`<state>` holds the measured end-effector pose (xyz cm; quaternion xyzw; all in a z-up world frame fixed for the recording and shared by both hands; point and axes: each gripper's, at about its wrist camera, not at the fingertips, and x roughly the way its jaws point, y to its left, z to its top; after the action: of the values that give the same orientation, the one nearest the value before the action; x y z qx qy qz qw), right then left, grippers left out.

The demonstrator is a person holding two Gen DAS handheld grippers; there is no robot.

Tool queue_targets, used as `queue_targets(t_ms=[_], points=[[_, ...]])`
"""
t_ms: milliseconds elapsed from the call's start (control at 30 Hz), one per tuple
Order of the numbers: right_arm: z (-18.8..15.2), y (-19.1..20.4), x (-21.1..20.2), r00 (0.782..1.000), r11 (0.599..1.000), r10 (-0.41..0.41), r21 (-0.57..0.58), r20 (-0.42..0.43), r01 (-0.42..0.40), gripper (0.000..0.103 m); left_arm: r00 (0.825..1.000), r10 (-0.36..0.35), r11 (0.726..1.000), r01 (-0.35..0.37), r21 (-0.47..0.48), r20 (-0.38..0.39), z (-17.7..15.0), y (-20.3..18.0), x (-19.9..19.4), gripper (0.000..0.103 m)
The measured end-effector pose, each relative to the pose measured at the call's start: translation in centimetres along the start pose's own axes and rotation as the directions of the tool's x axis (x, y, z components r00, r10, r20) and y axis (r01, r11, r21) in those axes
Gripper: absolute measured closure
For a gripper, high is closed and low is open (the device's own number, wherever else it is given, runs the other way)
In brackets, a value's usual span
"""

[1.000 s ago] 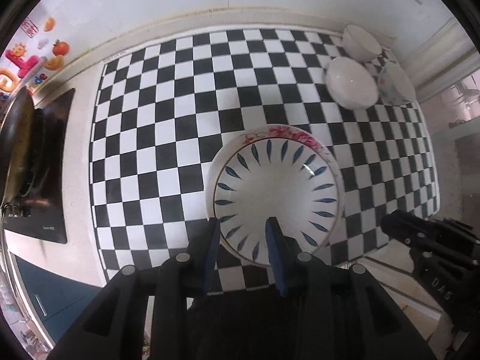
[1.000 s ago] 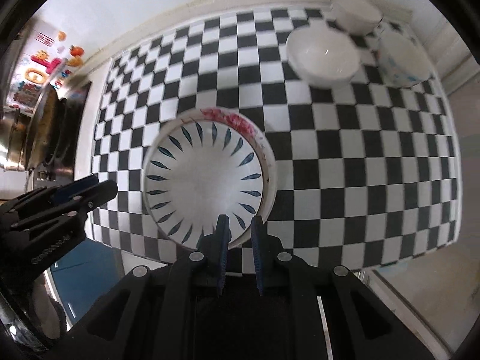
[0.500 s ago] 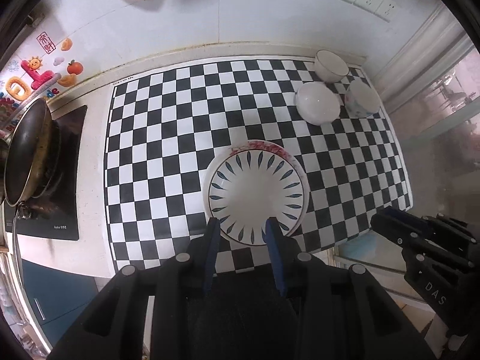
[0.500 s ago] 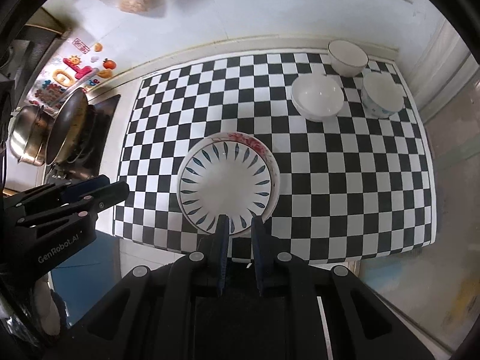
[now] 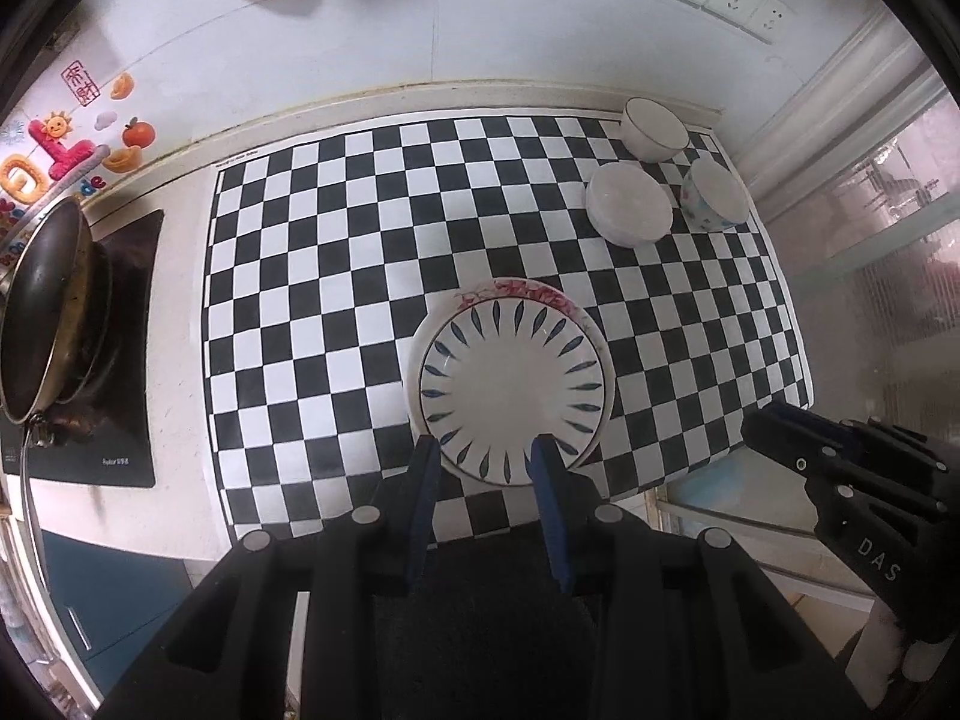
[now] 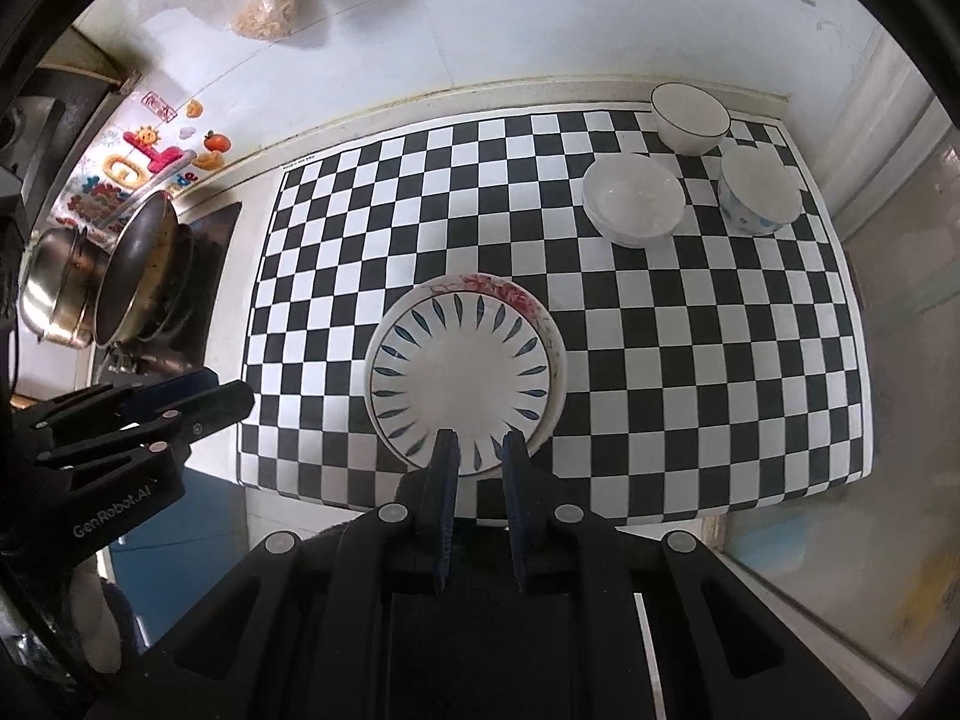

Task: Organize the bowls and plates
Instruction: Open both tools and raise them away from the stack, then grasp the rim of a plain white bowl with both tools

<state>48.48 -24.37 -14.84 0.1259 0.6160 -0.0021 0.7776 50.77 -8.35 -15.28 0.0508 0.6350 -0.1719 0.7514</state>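
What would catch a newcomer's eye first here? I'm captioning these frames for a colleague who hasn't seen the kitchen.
The checkered mat covering the counter dominates. At its middle near edge sits a blue-leaf plate stacked on a red-flowered plate, and three bowls cluster at the far right corner. A dark pan sits on the stove at left.

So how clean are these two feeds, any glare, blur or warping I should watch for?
Left wrist: sharp at centre, the checkered mat bows from fisheye, and the right edge is hazy and washed out. Right wrist: the blue-leaf plate is crisp with soft shadows, the white bowl shows mild glare, and the corners vignette black.
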Motion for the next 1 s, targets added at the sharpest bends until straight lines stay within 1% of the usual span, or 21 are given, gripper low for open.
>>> queue_targets(t_ms=[167, 200, 233, 267, 300, 333, 433, 467, 533, 567, 633, 700, 733, 833, 1000], points=[[1.5, -0.8, 1.1, 0.999, 0.997, 0.032, 0.075, -0.023, -0.03, 0.085, 0.999, -0.032, 0.999, 0.033, -0.009, 0.031, 2.8, 1.1, 1.3, 0.074], [1.9, -1.2, 1.5, 0.999, 0.995, 0.032, 0.096, -0.031, -0.029, 0.079, 0.998, -0.039, 0.999, 0.04, -0.004, 0.04, 3.5, 1.2, 1.7, 0.073], [2.2, -1.6, 1.8, 0.999, 0.994, 0.033, 0.109, -0.034, -0.03, 0.069, 0.998, -0.042, 0.999, 0.042, 0.002, 0.045, 4.3, 1.2, 2.2, 0.071], [2.6, -2.2, 2.1, 0.999, 0.991, 0.037, 0.128, -0.033, -0.033, 0.064, 0.997, -0.052, 0.999, 0.051, 0.004, 0.054, 5.1, 1.2, 2.7, 0.071], [3.0, -3.0, 2.5, 0.999, 0.988, 0.045, 0.15, -0.025, -0.041, 0.056, 0.997, -0.056, 0.998, 0.056, 0.011, 0.062, 5.9, 1.0, 3.3, 0.071], [3.5, -3.9, 2.8, 0.998, 0.983, 0.057, 0.175, -0.016, -0.053, 0.052, 0.997, -0.051, 0.998, 0.05, 0.023, 0.053, 6.9, 0.7, 4.1, 0.07], [5.0, -7.3, 4.1, 0.997, 0.964, 0.082, 0.254, 0.007, -0.081, 0.051, 0.998, -0.065, 0.998, 0.064, 0.022, 0.018, 9.7, -0.3, 7.1, 0.07], [5.5, -8.2, 4.5, 0.997, 0.96, 0.081, 0.269, 0.016, -0.082, 0.05, 0.998, -0.063, 0.998, 0.063, 0.017, 0.007, 10.4, -0.6, 8.0, 0.07], [6.9, -10.7, 5.8, 0.997, 0.952, 0.079, 0.295, 0.027, -0.083, 0.049, 0.996, -0.085, 0.996, 0.085, 0.007, -0.014, 12.0, -1.5, 9.8, 0.07], [7.6, -12.0, 6.6, 0.996, 0.947, 0.078, 0.311, 0.031, -0.084, 0.049, 0.996, -0.082, 0.997, 0.082, -0.004, -0.026, 12.9, -2.2, 11.0, 0.07], [9.4, -14.7, 8.5, 0.997, 0.941, 0.075, 0.328, 0.03, -0.08, 0.049, 0.992, -0.11, 0.994, 0.109, -0.018, -0.058, 14.8, -3.7, 13.4, 0.07], [11.3, -17.2, 10.7, 0.996, 0.935, 0.081, 0.345, 0.023, -0.084, 0.049, 0.991, -0.097, 0.995, 0.094, -0.037, -0.09, 16.4, -4.8, 15.5, 0.07], [12.4, -18.6, 12.0, 0.996, 0.931, 0.085, 0.356, 0.012, -0.083, 0.049, 0.987, -0.114, 0.992, 0.108, -0.061, -0.111, 17.4, -5.5, 17.0, 0.07], [15.1, -21.4, 15.5, 0.994, 0.926, 0.108, 0.367, -0.026, -0.092, 0.049, 0.983, -0.115, 0.989, 0.101, -0.106, -0.141, 19.4, -7.1, 20.3, 0.07], [19.0, -24.4, 21.3, 0.985, 0.934, 0.141, 0.343, -0.1, -0.099, 0.049, 0.972, -0.125, 0.985, 0.099, -0.138, -0.198, 21.9, -9.0, 25.6, 0.07]])
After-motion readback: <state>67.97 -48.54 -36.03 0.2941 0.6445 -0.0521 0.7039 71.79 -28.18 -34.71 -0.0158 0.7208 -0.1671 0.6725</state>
